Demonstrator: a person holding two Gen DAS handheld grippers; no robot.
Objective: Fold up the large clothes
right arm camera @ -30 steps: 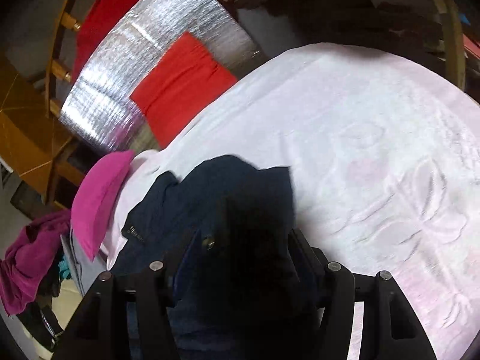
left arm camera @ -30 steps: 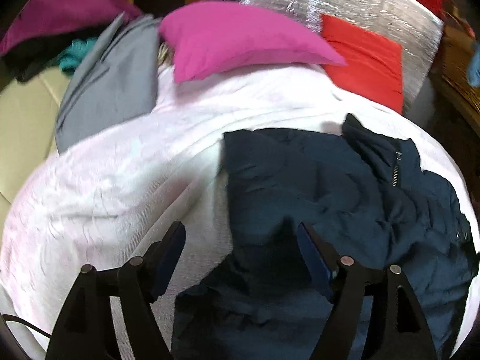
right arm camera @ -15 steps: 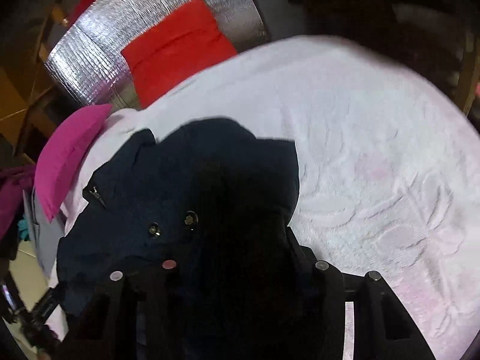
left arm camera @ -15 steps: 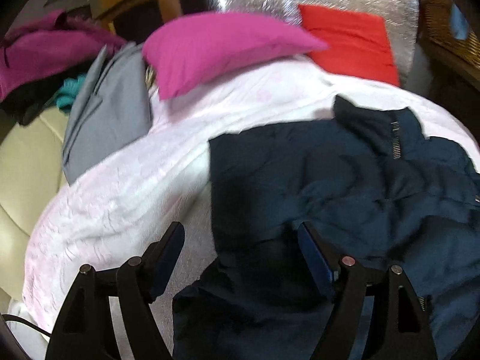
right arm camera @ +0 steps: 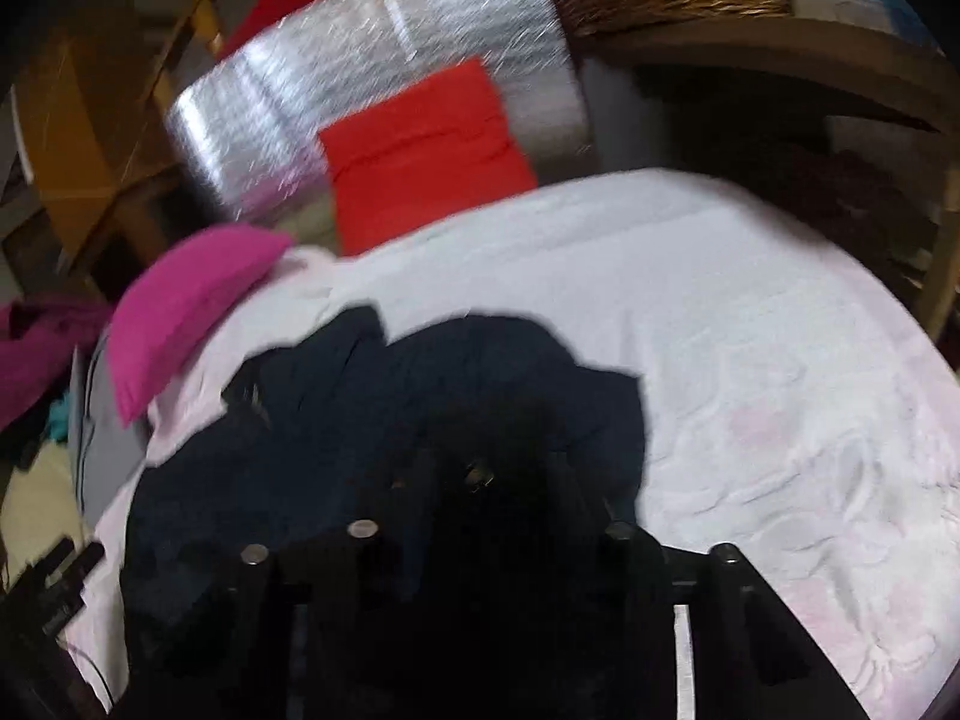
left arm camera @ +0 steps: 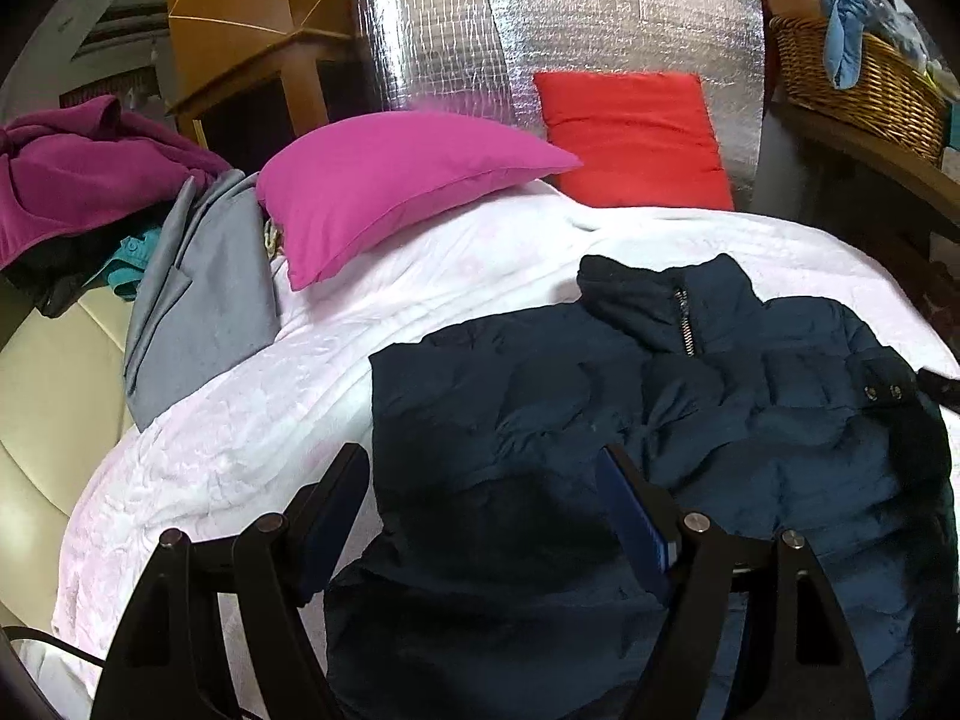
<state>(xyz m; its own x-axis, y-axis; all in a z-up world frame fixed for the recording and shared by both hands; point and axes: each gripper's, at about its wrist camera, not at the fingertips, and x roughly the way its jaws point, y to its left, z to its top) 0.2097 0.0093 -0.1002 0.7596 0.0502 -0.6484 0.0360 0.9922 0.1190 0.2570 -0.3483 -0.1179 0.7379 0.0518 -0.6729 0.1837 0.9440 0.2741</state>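
Note:
A navy puffer jacket lies crumpled on a white-and-pink bedspread, its zipped collar toward the pillows. My left gripper hovers open over the jacket's near left part, fabric below the fingers but not pinched. In the blurred right wrist view the same jacket bunches up into my right gripper. Its jaws are closing, and dark fabric fills the gap between them. The right fingertips are hard to make out against the cloth.
A pink pillow and a red cushion lean on a silver foil panel at the bed's head. A grey garment and purple clothes lie left. A wicker basket stands on a shelf at the right.
The right jaws have narrowed around the jacket fabric, and that view has rolled. The left gripper has pulled back and risen, still open, so more of the headboard shows.

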